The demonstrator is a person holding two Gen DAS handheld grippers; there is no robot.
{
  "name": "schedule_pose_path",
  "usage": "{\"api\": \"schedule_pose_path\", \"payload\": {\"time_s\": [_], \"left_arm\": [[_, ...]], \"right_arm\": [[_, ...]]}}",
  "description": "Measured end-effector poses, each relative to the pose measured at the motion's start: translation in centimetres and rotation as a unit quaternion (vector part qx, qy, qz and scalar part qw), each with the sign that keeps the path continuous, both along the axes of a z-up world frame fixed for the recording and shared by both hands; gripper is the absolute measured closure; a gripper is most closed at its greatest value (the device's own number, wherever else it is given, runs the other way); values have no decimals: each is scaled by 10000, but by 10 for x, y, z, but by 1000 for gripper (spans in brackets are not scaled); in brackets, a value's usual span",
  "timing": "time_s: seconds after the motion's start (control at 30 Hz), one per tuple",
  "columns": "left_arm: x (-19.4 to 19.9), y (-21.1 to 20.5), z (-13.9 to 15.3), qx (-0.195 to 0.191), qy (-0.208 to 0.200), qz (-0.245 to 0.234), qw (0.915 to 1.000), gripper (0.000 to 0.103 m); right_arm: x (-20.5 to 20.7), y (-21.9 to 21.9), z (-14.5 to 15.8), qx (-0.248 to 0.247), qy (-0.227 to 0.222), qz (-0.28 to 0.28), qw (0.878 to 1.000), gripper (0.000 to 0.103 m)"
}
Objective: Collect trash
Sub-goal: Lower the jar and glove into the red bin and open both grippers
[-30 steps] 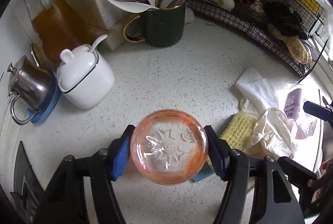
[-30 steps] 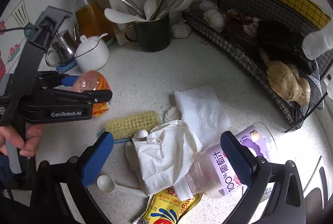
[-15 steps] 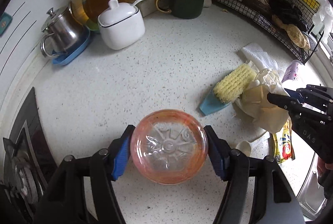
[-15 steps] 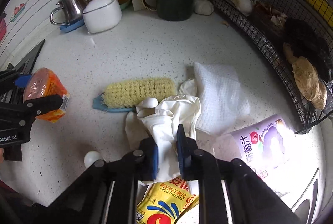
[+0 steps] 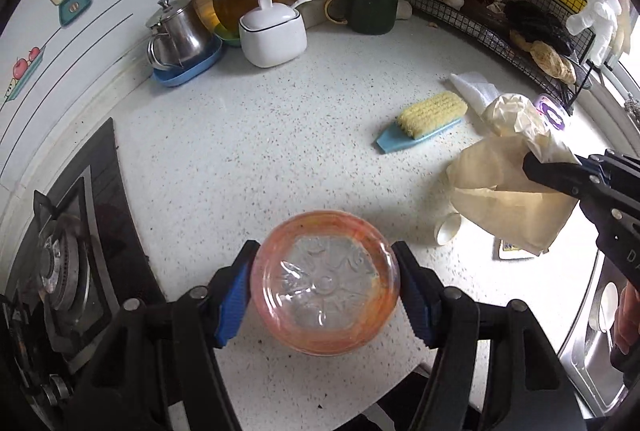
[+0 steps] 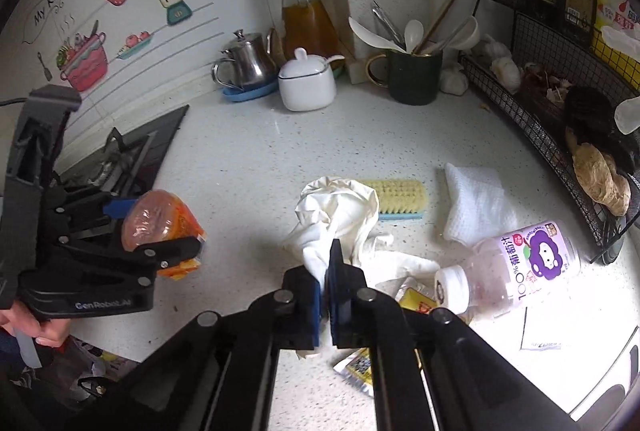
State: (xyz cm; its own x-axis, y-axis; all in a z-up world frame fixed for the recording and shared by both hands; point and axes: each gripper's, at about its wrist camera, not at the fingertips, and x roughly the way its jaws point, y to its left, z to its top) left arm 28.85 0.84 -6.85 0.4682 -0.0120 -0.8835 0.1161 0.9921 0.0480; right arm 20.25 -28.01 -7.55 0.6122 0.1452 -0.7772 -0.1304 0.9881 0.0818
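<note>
Against the back wall stand a steel teapot (image 6: 247, 65) on a blue saucer (image 6: 250, 93), a white lidded sugar pot (image 6: 307, 83) and a dark green mug (image 6: 414, 77) holding utensils. A glass carafe (image 6: 306, 11) of amber liquid stands behind them. A yellow-bristled scrub brush (image 5: 426, 119) lies on the speckled countertop (image 5: 260, 135); a gas hob (image 5: 60, 271) occupies the left edge.

Black gripper (image 5: 326, 295) frames, blue-padded jaws, silver screws, bare skin.

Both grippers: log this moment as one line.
left gripper: shut on orange bottle | right gripper: shut on white glove, lifted | purple bottle: lying on counter
</note>
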Motion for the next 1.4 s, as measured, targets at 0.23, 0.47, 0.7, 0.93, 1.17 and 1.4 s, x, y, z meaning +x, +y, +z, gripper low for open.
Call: {"api": "schedule_pose_path", "payload": {"time_s": [0.23, 0.47, 0.7, 0.93, 1.17, 1.4], "left_arm": [[-47, 6, 7, -128, -129, -189, 9997, 39], [-93, 15, 6, -180, -182, -364, 9990, 39], [-147, 23, -5, -275, -116, -502, 9983, 39], [-194, 32, -30, -236, 168, -632, 9976, 39], [-221, 38, -70, -314, 563, -564, 9963, 39], [-235, 29, -134, -326, 837, -631, 9940, 39]], "right_arm": [[-34, 26, 4, -127, -93, -134, 9998, 100], [-72, 53, 4, -227, -89, -245, 9994, 100], [-118, 84, -4, -190, 40, -367, 9991, 100], [-154, 105, -22, 130, 330, -515, 9980, 100], [-174, 124, -60, 203, 746, -408, 9962, 100], [-186, 119, -119, 122, 1136, -549, 9919, 100]]}}
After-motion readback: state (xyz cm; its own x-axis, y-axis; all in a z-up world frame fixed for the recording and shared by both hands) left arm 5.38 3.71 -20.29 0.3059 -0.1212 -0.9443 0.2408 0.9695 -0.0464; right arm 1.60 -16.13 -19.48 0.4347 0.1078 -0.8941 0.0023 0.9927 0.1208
